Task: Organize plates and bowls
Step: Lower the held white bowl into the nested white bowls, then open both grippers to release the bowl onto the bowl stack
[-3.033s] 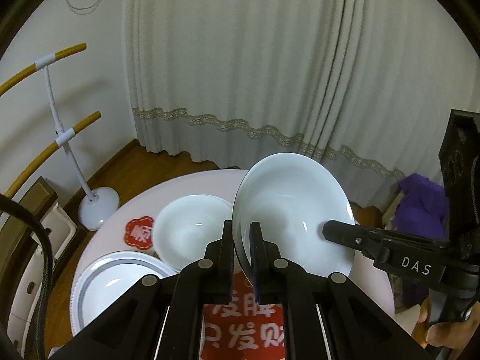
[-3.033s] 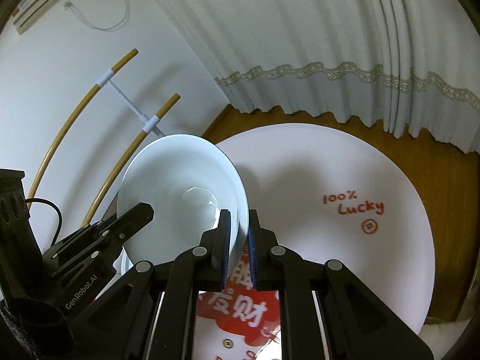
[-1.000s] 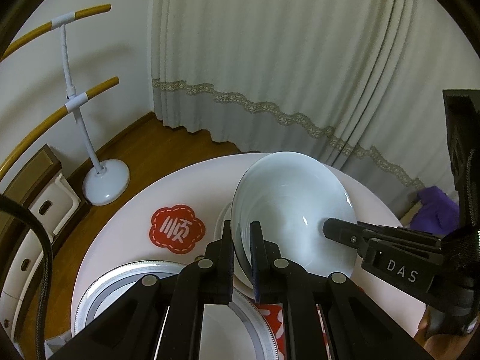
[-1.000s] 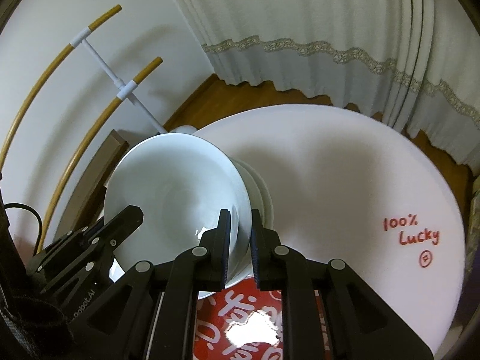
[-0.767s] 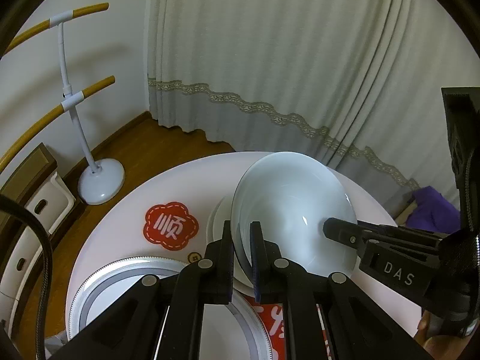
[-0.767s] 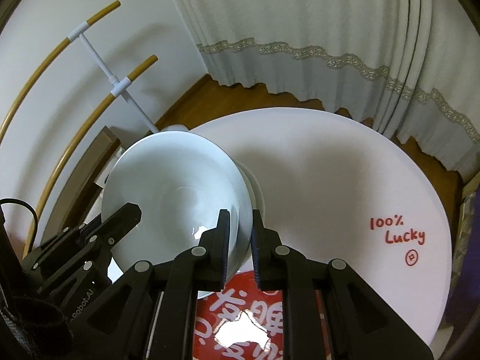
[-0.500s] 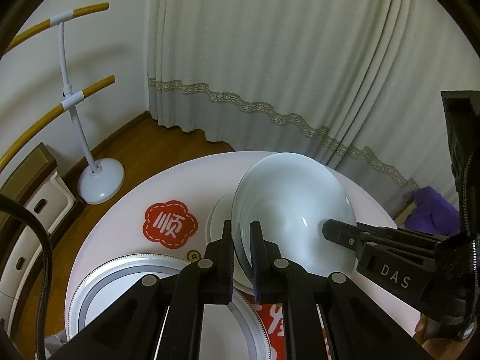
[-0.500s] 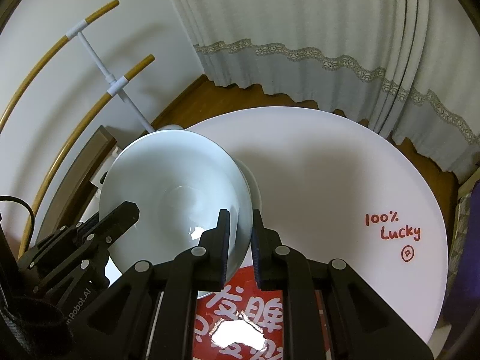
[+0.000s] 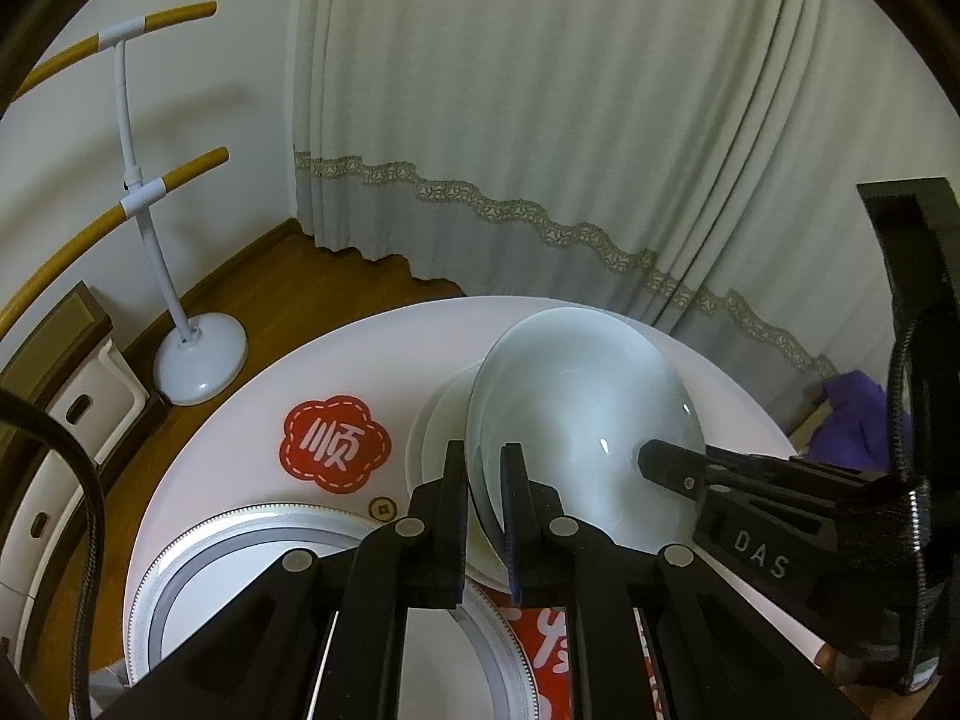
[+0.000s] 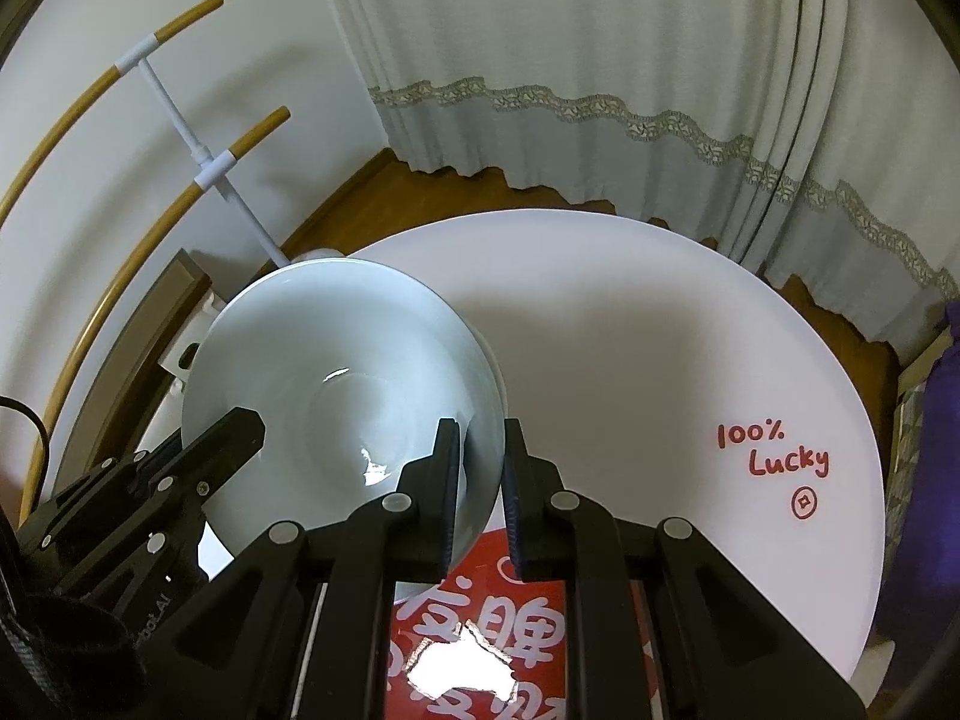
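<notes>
A white bowl [image 9: 576, 420] [image 10: 342, 384] is held tilted between both grippers over the round white table [image 9: 360, 360] [image 10: 630, 372]. My left gripper [image 9: 483, 468] is shut on its near rim in the left wrist view. My right gripper [image 10: 482, 450] is shut on the opposite rim; it also shows as a black tool [image 9: 660, 459] at the bowl's right. Just under the held bowl sits a second white bowl [image 9: 438, 420], only its left edge showing. A grey-rimmed plate [image 9: 198, 564] lies at the table's near left.
A red flower-shaped sticker [image 9: 334, 444] and a small coin sticker [image 9: 382, 506] lie left of the bowls. Red "100% Lucky" writing [image 10: 774, 450] marks the table's right. A white floor stand [image 9: 198, 354] with wooden bars, curtains [image 9: 540, 120] and purple cloth [image 9: 852, 426] surround the table.
Over three seconds the held bowl moved left, over the second bowl, and came down close onto it. In the last second it only tipped slightly; both grips are unchanged.
</notes>
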Available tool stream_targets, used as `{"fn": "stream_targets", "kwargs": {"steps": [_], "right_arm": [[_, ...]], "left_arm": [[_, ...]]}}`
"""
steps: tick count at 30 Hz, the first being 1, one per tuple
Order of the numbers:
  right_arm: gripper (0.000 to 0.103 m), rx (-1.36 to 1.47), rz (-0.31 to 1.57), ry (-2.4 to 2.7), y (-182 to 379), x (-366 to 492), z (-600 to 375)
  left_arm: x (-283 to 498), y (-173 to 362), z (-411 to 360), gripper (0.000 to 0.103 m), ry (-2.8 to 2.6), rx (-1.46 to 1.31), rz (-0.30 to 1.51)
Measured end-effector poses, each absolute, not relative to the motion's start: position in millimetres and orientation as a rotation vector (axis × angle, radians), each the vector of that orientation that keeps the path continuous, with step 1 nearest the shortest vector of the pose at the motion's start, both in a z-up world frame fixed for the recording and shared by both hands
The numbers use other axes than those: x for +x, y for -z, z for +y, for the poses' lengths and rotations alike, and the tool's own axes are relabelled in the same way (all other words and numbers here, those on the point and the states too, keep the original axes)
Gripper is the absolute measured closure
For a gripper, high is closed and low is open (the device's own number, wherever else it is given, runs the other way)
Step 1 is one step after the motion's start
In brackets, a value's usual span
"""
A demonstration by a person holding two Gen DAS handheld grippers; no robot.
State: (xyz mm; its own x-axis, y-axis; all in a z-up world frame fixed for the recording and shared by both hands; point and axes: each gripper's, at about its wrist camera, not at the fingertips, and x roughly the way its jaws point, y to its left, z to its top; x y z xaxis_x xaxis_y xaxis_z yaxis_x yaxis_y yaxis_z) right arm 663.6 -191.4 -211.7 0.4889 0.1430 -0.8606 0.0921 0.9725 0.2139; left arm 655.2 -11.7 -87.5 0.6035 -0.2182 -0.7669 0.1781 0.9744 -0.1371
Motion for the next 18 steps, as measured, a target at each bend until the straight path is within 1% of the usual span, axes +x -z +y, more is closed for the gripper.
{"fn": "stream_targets", "kwargs": {"steps": [5, 8, 10, 18], "right_arm": [[0.085, 0.233, 1.077, -0.002, 217.2, 666.9, -188.2], [0.08, 0.242, 1.076, -0.002, 219.1, 667.8, -188.7], [0.074, 0.247, 1.076, -0.002, 220.4, 668.8, -188.8], [0.073, 0.265, 1.08, 0.005, 225.9, 669.1, -193.8]], "left_arm": [[656.1, 89.6, -13.1, 0.096, 0.235, -0.046, 0.901], [656.8, 90.0, -13.8, 0.097, 0.237, -0.045, 0.904], [657.1, 89.7, -14.2, 0.097, 0.243, -0.046, 0.903], [657.7, 91.6, -14.1, 0.097, 0.236, -0.043, 0.906]]}}
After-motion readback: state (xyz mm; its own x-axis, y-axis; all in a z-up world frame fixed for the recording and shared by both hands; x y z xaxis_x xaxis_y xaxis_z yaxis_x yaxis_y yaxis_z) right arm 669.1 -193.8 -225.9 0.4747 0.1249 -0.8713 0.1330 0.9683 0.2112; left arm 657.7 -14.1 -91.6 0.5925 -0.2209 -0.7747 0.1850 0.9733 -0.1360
